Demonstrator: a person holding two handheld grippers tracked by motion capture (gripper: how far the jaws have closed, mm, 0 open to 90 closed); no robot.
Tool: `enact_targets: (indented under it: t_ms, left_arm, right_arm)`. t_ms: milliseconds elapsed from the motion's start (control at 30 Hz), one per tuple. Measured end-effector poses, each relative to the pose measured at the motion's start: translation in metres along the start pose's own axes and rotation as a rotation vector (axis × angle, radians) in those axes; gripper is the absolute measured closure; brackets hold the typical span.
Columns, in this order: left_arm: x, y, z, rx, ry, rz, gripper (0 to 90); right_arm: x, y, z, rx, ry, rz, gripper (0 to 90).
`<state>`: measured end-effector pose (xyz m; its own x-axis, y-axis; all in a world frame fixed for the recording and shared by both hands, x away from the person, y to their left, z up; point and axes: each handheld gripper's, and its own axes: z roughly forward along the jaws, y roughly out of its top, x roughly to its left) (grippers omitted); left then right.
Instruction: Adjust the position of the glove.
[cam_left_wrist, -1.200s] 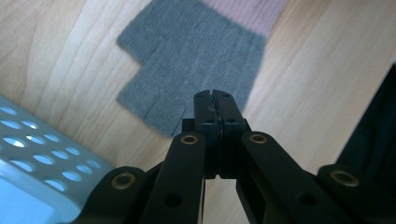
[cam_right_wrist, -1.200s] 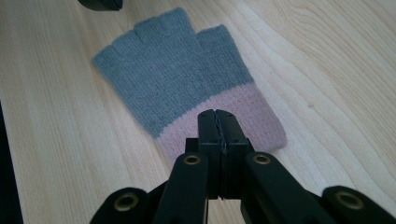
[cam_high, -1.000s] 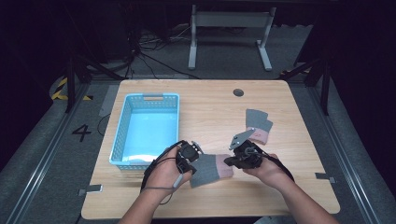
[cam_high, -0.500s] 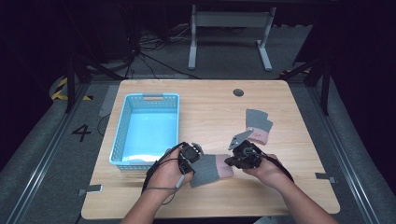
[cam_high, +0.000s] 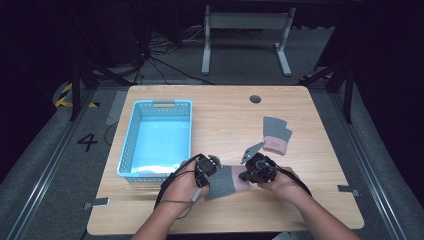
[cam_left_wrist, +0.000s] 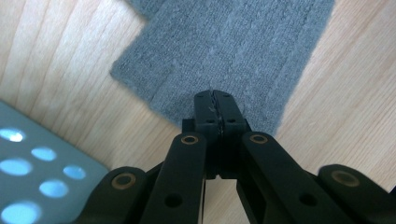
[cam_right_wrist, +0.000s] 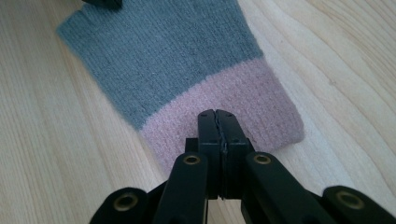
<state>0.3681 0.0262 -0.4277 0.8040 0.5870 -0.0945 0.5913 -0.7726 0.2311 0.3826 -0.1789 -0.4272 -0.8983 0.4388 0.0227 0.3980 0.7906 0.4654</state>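
Both grippers are working one grey-and-pink glove (cam_high: 226, 181) near the desk's front edge, probably pinning it flat to straighten it. The left gripper (cam_left_wrist: 215, 100) is sitting with jaws closed right at the grey finger end, the right gripper (cam_right_wrist: 218, 122) with jaws pressed together on the pink cuff (can't tell if either is actually pinching fabric or just pressing down). A second glove (cam_high: 276, 134) is lying toward the right edge. The blue basket (cam_high: 127, 145) on the left side is looking empty.

Near glove (cam_high: 222, 182) partly under both hands, its fingertip end perhaps hidden.
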Motion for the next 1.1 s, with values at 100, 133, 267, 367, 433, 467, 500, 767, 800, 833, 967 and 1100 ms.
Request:
enact_targets:
  t_ms: [100,133,267,367,433,467,500,767,800,833,967,1100]
  left_arm:
    - [-0.002,0.003,0.001,0.0,-0.008,0.009,90.0]
    - [-0.003,0.007,0.002,-0.004,-0.016,0.019,90.0]
    - [-0.007,0.015,0.004,-0.014,-0.03,0.048,90.0]
    - [-0.012,0.022,0.007,-0.023,-0.031,0.072,90.0]
    - [-0.015,0.026,0.008,-0.027,-0.035,0.088,90.0]
    - [-0.017,0.029,0.009,-0.028,-0.038,0.099,90.0]
    - [-0.019,0.032,0.009,-0.025,-0.042,0.107,90.0]
    - [-0.019,0.032,0.007,-0.042,-0.062,0.116,89.0]
    - [-0.018,0.031,0.003,-0.055,-0.074,0.109,88.1]
    - [-0.018,0.031,0.003,-0.055,-0.074,0.109,87.0]
    - [-0.016,0.026,-0.009,-0.088,-0.097,0.107,84.2]
    - [-0.014,0.022,-0.026,-0.131,-0.112,0.105,82.4]
  right_arm:
    - [0.0,-0.002,-0.001,0.003,0.0,0.008,89.6]
    - [-0.002,-0.008,-0.004,0.004,-0.004,0.02,89.5]
    - [-0.005,-0.017,-0.009,0.008,-0.009,0.043,89.5]
    - [-0.007,-0.027,-0.015,0.008,-0.015,0.074,89.5]
    - [-0.009,-0.033,-0.018,0.006,-0.017,0.089,89.5]
    - [-0.011,-0.038,-0.021,0.007,-0.024,0.102,89.5]
    - [-0.011,-0.039,-0.022,0.007,-0.026,0.108,89.5]
    - [-0.011,-0.042,-0.024,0.0,-0.029,0.117,89.3]
    - [-0.011,-0.041,-0.024,-0.004,-0.026,0.117,89.2]
    - [-0.011,-0.041,-0.024,-0.004,-0.026,0.117,89.2]
    - [-0.013,-0.041,-0.033,-0.043,-0.01,0.124,89.3]
    - [-0.017,-0.041,-0.048,-0.108,-0.034,0.14,89.4]
